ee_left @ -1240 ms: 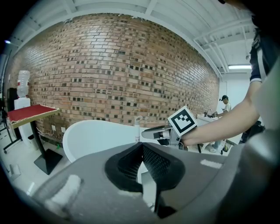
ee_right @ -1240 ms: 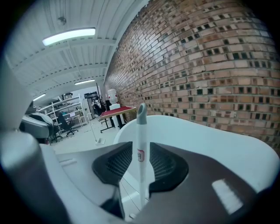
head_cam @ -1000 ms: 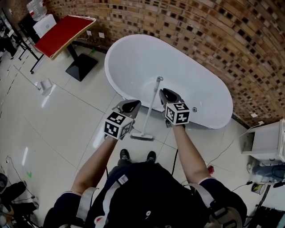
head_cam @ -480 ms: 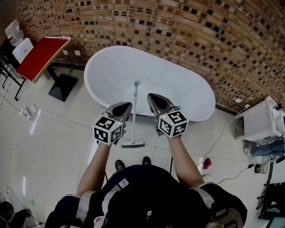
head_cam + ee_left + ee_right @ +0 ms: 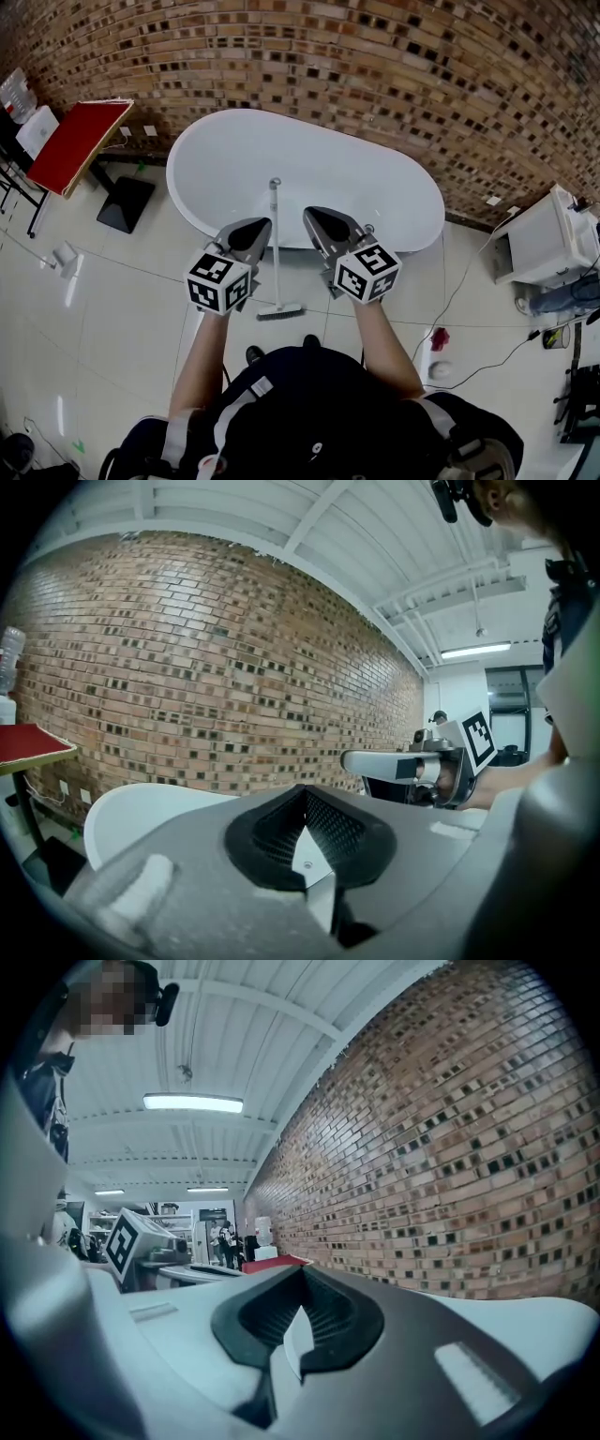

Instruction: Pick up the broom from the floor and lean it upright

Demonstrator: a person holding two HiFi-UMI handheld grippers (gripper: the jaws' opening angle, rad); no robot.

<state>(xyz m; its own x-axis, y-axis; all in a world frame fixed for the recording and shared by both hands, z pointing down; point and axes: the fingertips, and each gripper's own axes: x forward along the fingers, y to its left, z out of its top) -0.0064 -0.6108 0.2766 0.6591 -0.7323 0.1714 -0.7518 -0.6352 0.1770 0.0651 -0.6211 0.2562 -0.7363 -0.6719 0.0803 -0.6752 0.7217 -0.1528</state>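
The broom [image 5: 275, 211] is being left leaning on the bathtub [image 5: 225, 150], mid-frame; left gripper [image 5: 255, 228] and right gripper [image 5: 315, 218], closed and empty, likely need only withdrawing.

From the person, the broom [image 5: 281, 310] stands upright at twelve o'clock, its handle leaning on the rim of the white bathtub [image 5: 375, 187] and its bristles on the tiled floor [image 5: 112, 309]. The left claw [image 5: 255, 227] hangs at eleven o'clock of the bristles and the right claw [image 5: 315, 217] at one; neither touches the broom. A red-topped desk [image 5: 75, 141] sits at ten o'clock by the brick wall [image 5: 375, 66].
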